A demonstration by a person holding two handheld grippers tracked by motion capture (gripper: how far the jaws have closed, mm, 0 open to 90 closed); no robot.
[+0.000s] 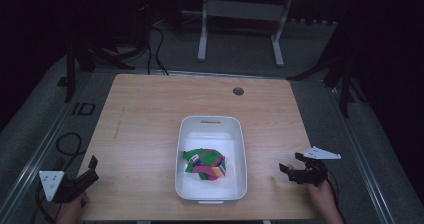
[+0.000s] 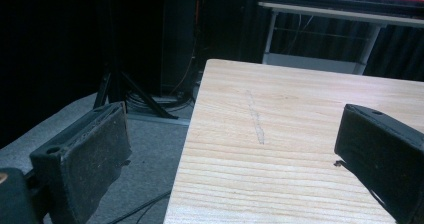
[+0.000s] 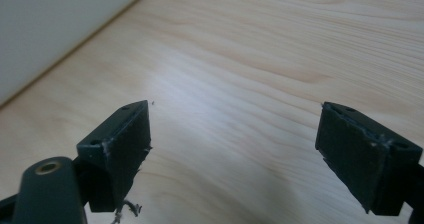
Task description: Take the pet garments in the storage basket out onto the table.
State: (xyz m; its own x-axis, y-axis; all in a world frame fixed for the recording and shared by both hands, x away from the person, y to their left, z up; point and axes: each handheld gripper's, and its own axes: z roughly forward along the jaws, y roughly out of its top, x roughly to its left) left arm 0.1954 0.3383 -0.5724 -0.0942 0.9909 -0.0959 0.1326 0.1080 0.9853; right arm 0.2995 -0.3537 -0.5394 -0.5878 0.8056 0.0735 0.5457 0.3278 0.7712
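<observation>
A white rectangular tub stands in the middle of the wooden table. A bundle of green, pink and yellow cloth lies inside it toward the near end. My left gripper hovers at the table's near left corner, jaws wide apart and empty. My right gripper sits low over the near right part of the table, right of the tub, open with bare wood between its jaws. The tub's white wall rises at the upper left of the right gripper view.
A round cable hole sits near the table's far edge. Black tripod legs and cables lie on the grey floor to the left; a white desk frame stands beyond the table.
</observation>
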